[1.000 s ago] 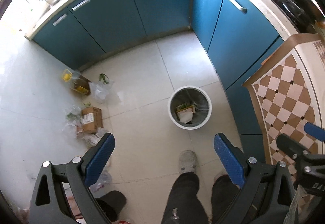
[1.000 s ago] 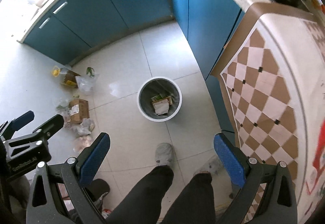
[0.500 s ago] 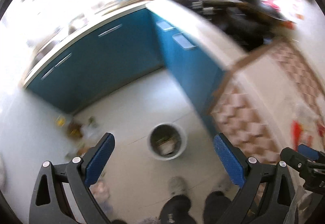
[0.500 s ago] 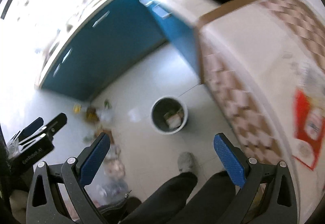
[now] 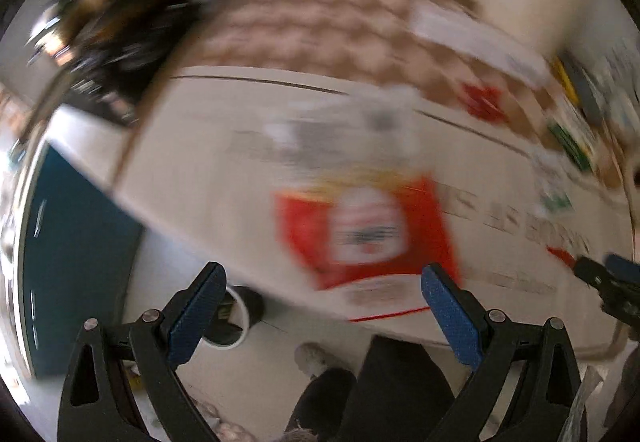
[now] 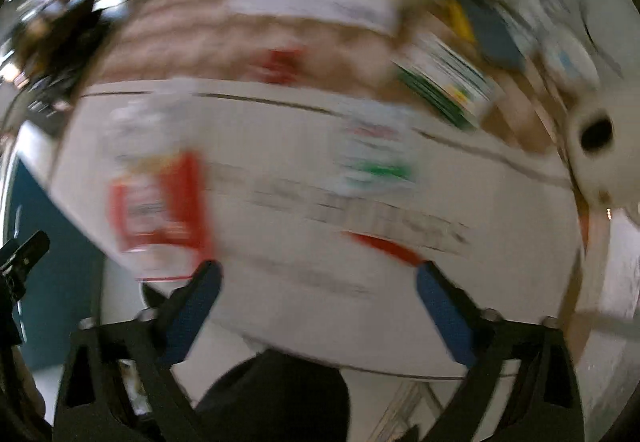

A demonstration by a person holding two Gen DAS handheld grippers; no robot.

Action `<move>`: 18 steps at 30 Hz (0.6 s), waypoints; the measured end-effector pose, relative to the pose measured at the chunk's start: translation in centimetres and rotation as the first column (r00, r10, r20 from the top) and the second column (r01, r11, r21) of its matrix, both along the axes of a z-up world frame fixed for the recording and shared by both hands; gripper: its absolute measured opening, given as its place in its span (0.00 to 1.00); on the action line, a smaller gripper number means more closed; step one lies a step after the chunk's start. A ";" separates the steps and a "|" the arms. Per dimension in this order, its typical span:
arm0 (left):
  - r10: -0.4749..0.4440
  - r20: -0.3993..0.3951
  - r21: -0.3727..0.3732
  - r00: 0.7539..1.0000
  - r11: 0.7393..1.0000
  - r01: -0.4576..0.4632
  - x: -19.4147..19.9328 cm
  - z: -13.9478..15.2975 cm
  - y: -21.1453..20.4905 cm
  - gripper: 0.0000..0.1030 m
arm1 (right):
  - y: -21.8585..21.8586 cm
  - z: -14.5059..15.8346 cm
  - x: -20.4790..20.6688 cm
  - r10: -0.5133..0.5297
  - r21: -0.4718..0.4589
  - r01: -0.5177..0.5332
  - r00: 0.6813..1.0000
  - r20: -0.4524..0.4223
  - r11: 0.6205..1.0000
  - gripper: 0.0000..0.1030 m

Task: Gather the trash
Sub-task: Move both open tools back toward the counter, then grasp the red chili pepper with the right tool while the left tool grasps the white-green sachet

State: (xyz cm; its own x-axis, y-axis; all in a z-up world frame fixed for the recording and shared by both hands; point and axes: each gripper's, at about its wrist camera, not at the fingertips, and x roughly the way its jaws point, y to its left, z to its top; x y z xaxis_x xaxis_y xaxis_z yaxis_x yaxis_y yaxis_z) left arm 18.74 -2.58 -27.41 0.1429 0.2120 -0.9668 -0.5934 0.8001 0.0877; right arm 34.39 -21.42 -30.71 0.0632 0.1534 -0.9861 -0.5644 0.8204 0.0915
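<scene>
The left gripper (image 5: 322,312) has matt black plastic arms with small bright metal rivets; its fingers (image 5: 450,316) carry blue pads with a fine rough grain; the desk (image 5: 224,177) looks like smooth, pale, matt card; the red packet (image 5: 366,230) on it looks glossy, though blurred; the cupboard (image 5: 76,242) is smooth blue; the floor (image 5: 256,370) looks like pale, smooth tile.
</scene>
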 end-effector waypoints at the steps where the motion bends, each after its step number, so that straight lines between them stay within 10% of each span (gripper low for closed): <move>1: -0.038 -0.018 -0.016 0.999 0.999 0.038 1.6 -0.7 -1.1 0.97 | -1.3 -1.0 1.2 -0.018 -0.002 0.018 1.000 -0.021 1.000 0.77; 5: -0.150 -0.083 -0.022 0.985 0.989 0.149 5.6 -2.5 -4.6 0.97 | -2.7 -4.0 2.6 0.007 -0.029 -0.009 0.999 -0.052 1.000 0.72; 13: -0.179 -0.104 -0.095 0.978 0.981 0.170 10.2 -4.0 -6.2 0.96 | -3.4 -6.6 3.0 0.081 -0.040 -0.083 0.996 -0.031 0.996 0.10; 18: -0.156 -0.045 -0.228 0.987 0.963 0.142 13.6 -4.8 -6.7 0.96 | -7.0 -6.0 5.1 -0.050 0.021 0.052 0.995 -0.089 0.998 0.10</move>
